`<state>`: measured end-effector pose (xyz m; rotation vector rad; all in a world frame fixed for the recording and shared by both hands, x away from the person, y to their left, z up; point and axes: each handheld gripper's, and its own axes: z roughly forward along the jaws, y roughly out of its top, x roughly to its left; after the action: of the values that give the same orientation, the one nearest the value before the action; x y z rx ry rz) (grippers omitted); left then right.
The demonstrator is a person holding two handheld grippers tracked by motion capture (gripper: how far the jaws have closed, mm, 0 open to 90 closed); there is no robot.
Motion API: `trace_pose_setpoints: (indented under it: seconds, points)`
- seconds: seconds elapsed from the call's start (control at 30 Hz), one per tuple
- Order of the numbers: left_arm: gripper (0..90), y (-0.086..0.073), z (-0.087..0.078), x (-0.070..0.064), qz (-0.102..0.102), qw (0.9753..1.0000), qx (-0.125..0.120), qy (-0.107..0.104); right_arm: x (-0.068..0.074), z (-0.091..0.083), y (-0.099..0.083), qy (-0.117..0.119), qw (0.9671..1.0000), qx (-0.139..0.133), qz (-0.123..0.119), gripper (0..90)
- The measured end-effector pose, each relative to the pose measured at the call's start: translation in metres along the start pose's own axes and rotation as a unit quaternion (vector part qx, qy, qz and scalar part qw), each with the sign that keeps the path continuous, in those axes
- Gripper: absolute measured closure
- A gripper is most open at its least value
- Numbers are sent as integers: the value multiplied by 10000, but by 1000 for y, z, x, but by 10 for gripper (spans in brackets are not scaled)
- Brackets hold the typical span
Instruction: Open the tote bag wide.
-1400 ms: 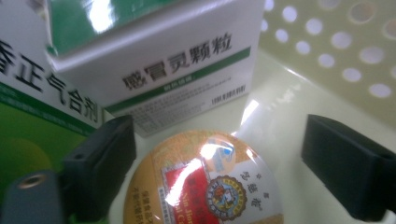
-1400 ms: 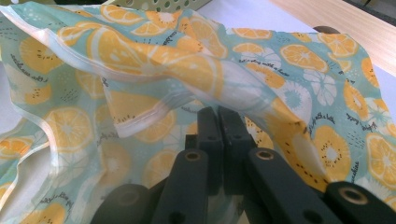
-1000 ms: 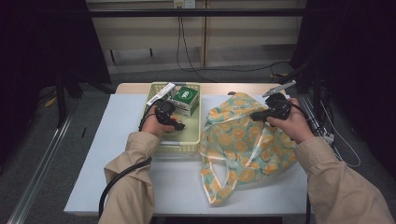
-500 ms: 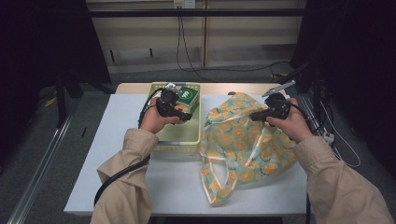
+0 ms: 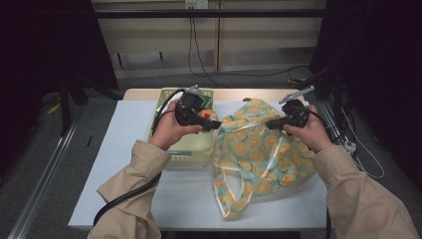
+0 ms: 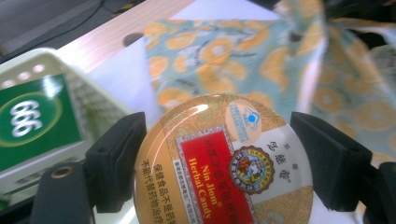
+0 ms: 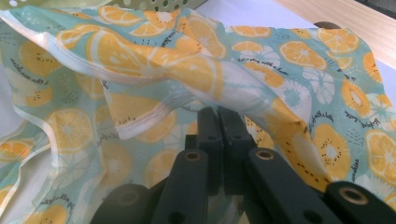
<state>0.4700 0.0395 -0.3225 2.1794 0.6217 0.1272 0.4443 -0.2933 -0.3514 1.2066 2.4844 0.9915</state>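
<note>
Round candy tin (image 6: 224, 163) is clamped between the left gripper (image 6: 224, 163) jaws, held beside the bag's edge. Orange-print bag (image 7: 224, 79) is pinched by the closed right gripper (image 7: 218, 121) jaws.

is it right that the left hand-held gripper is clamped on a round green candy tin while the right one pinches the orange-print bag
Not quite: the tin is not green. The left gripper view shows the left hand-held gripper clamped on a round golden-yellow metal candy tin with a red label; the green thing is a box in the basket. The rest holds: the right hand-held gripper pinches the teal orange-print plastic bag.
</note>
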Motion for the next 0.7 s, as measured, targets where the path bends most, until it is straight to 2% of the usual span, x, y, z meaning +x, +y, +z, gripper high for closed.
trace_pose_setpoints:
  seconds: [0.1, 0.2, 0.33, 0.47, 0.7]
  points:
    - [212, 2, 1, -12, 102, 9999, 18, -116, 3, 1, 1, 5, 10000, 41, -34, 889]
    - [212, 3, 2, -17, 95, 9999, 19, -118, 4, 3, 2, 3, 10000, 40, -33, 889]
    - [212, 7, 5, -29, 226, 9995, -57, -236, 7, 6, 3, 28, 10000, 79, -53, 889]
    - [212, 12, 8, -42, 273, 9990, -112, -340, 8, 8, 4, 34, 9999, 86, -43, 889]
    - [212, 14, 21, -60, 541, 9974, -105, -473, 7, 10, 3, 32, 9999, 101, -31, 889]
